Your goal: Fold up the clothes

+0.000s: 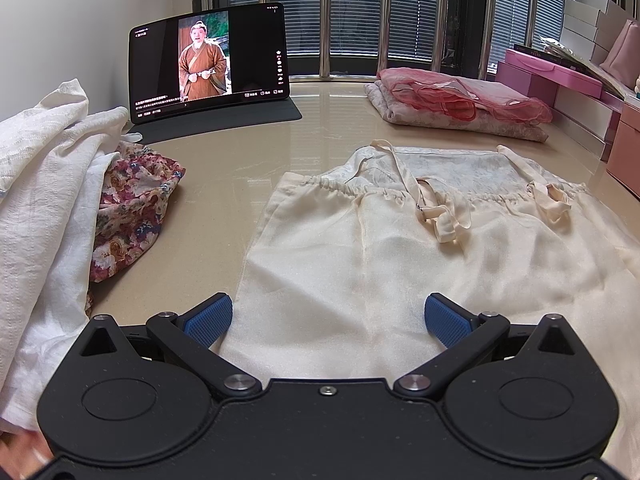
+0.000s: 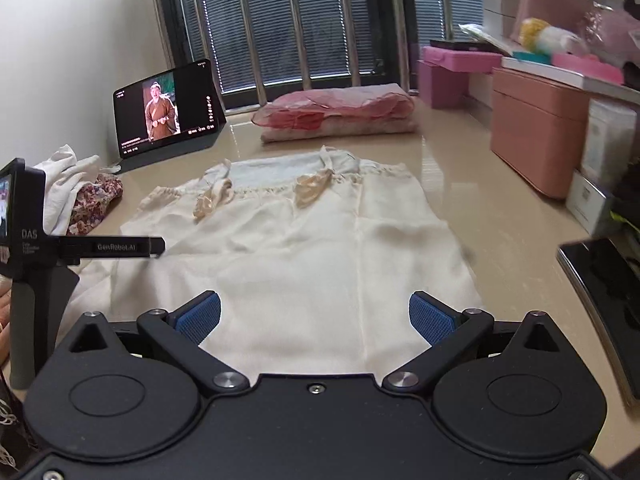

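Left wrist view: glossy beige table is reflecting barred, shuttered windows | cream satin camisole is lying flat mid-table, straps crumpled | left gripper and right gripper are hovering released over its hem | folded pink pile is resting beyond.

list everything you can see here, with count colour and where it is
slip dress: 1, cream, spread flat mid-table, straps folded onto its chest
folded clothes: 1 stack, pink on top, far side by the window
white garment: 1, white, heaped at the table's left edge
floral garment: 1, red and cream print, partly under the white one
tablet: 1, black, propped at far left, video playing
storage boxes: several, pink and white, stacked at right
table: 1, glossy beige
left gripper: 1, black with blue pads, open over the dress hem
right gripper: 1, same colours, open over the hem
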The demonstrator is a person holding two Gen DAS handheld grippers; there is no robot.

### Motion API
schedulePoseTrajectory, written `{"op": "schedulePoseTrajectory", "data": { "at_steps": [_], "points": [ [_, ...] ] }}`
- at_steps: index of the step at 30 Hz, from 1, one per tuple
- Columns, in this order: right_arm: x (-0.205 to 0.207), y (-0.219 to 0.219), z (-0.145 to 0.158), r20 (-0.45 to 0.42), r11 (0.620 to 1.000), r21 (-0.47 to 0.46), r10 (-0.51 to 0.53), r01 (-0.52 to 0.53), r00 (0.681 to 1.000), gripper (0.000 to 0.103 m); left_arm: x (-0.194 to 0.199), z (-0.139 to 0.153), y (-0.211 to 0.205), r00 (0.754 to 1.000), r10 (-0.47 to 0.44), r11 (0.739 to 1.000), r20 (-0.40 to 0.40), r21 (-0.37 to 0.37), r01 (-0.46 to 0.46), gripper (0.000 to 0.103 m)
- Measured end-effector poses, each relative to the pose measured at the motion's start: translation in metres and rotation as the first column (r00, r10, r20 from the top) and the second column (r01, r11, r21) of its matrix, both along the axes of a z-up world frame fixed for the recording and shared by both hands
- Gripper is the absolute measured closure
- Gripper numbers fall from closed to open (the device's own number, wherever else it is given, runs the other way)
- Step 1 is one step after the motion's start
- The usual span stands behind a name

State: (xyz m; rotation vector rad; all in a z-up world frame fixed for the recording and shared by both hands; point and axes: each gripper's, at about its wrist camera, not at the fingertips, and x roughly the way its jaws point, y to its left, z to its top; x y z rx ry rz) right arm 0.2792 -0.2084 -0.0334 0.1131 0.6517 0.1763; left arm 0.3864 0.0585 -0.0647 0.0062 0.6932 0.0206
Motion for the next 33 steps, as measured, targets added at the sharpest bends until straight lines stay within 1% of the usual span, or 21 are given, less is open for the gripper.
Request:
{"op": "schedulePoseTrajectory", "data": {
  "at_steps": [5, 10, 15, 19, 26, 29, 33],
  "points": [
    [-0.003, -0.009, -0.001, -0.013, 0.998, 0.061, -0.001, 0.002, 1.0, 0.001, 0.0, 0.0, 0.0, 1.0, 0.0, 1.0, 0.0, 0.0, 0.0, 0.0],
    [-0.014, -0.008, -0.002, 0.004, 0.997, 0.072, 0.001, -0.002, 1.0, 0.001, 0.0, 0.0, 0.0, 1.0, 0.0, 1.0, 0.0, 0.0, 0.0, 0.0],
    [-0.022, -0.008, 0.0, 0.008, 0.999, 0.033, 0.018, -0.018, 1.0, 0.001, 0.0, 0.0, 0.0, 1.0, 0.0, 1.0, 0.0, 0.0, 0.0, 0.0],
    [-0.026, -0.016, 0.005, 0.022, 1.0, -0.016, 0.009, -0.009, 1.0, 0.001, 0.0, 0.0, 0.0, 1.0, 0.0, 1.0, 0.0, 0.0, 0.0, 0.0],
    [-0.022, -0.023, -0.001, -0.005, 1.0, -0.013, 0.001, -0.001, 1.0, 0.001, 0.0, 0.0, 0.0, 1.0, 0.0, 1.0, 0.0, 0.0, 0.0, 0.0],
    [-0.02, -0.018, 0.0, -0.007, 0.999, -0.021, 0.025, -0.026, 1.0, 0.001, 0.0, 0.0, 0.0, 1.0, 0.0, 1.0, 0.0, 0.0, 0.0, 0.0],
    [-0.013, -0.005, 0.005, 0.013, 0.996, -0.067, 0.063, -0.062, 0.998, 0.001, 0.0, 0.0, 0.0, 1.0, 0.0, 1.0, 0.0, 0.0, 0.0, 0.0]
  ]
}}
